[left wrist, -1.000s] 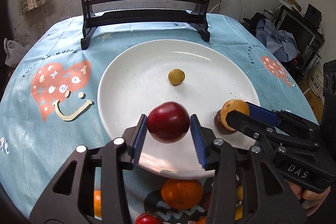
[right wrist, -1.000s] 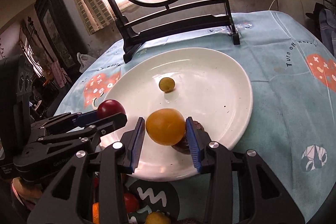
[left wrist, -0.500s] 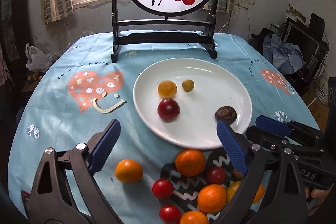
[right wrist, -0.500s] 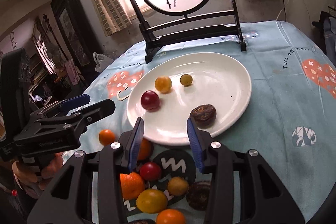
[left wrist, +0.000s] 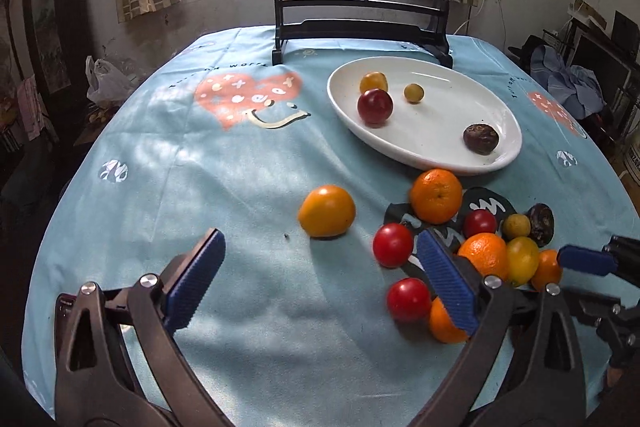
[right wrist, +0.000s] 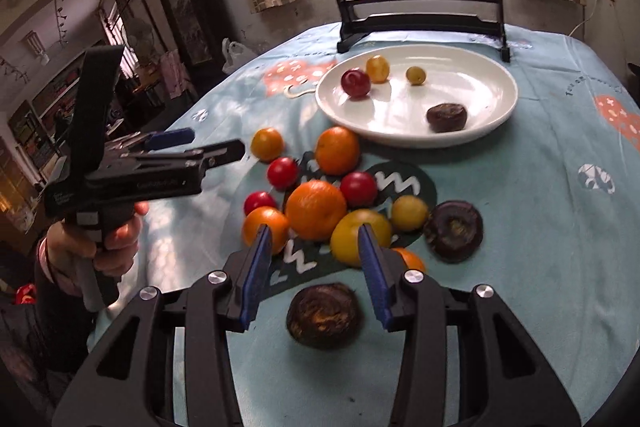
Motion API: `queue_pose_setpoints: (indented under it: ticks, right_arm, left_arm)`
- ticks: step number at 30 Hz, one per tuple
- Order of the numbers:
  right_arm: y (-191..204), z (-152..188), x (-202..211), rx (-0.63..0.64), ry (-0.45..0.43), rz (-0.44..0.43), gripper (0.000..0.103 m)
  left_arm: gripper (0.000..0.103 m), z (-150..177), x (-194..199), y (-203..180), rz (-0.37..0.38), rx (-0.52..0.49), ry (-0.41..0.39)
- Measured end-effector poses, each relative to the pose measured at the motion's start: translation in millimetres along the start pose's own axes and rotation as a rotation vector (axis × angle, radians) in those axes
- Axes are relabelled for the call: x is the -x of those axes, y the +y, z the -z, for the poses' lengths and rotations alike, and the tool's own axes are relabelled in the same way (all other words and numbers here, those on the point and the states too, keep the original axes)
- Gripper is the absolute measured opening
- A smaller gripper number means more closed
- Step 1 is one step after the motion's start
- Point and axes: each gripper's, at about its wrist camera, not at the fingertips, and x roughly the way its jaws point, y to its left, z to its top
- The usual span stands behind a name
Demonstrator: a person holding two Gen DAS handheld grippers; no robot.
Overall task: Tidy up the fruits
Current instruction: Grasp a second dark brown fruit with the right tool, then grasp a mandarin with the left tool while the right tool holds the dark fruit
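The white plate (right wrist: 496, 107) stands on the counter (left wrist: 200, 187) and holds four fruits: a red plum (right wrist: 355, 82), a small orange fruit (right wrist: 377, 68) touching it, a yellow-green fruit (right wrist: 415, 75) near them, and a dark wrinkled fruit (right wrist: 446, 117) apart, close to the near rim. The other fruits lie loose on the blue cloth, in front of the plate. The left gripper (left wrist: 320, 283) is wide apart and holds nothing. The right gripper (right wrist: 316, 267) is half spread, also with nothing, above a dark fruit (right wrist: 324, 315).
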Motion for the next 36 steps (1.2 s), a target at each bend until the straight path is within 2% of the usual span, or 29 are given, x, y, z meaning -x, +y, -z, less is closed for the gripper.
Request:
queue_pose_setpoints:
  ticks: [6, 9, 22, 30, 33, 36]
  right_arm:
    - [18.5, 15.5, -12.9, 0.107, 0.09, 0.064, 0.045]
    - [22.6, 20.9, -15.8, 0.141, 0.105, 0.104, 0.045]
    - [20.8, 32.6, -31.6, 0.179, 0.189, 0.183, 0.049]
    - [15.0, 32.0, -27.3, 0.136, 0.17, 0.152, 0.046]
    - [7.7, 27.9, -17.7, 0.074, 0.126, 0.091, 0.046]
    - [1.0, 24.3, -8.5, 0.016, 0.087, 0.051, 0.046]
  left_arm:
    - [0.098, 4.0, 0.1, 3.7, -0.016, 0.009, 0.009]
    - [0.098, 4.9, 0.9, 4.6, -0.015, 0.007, 0.006]
    - [0.098, 14.0, 5.5, 4.7, -0.002, 0.001, 0.014]
    - [0.098, 29.0, 4.9, 6.7, 0.025, 0.0, 0.04]
    - [0.098, 33.4, 8.8, -4.5, 0.06, -0.058, 0.033]
    - [0.098, 39.0, 19.1, -24.5, 0.141, -0.161, -0.003]
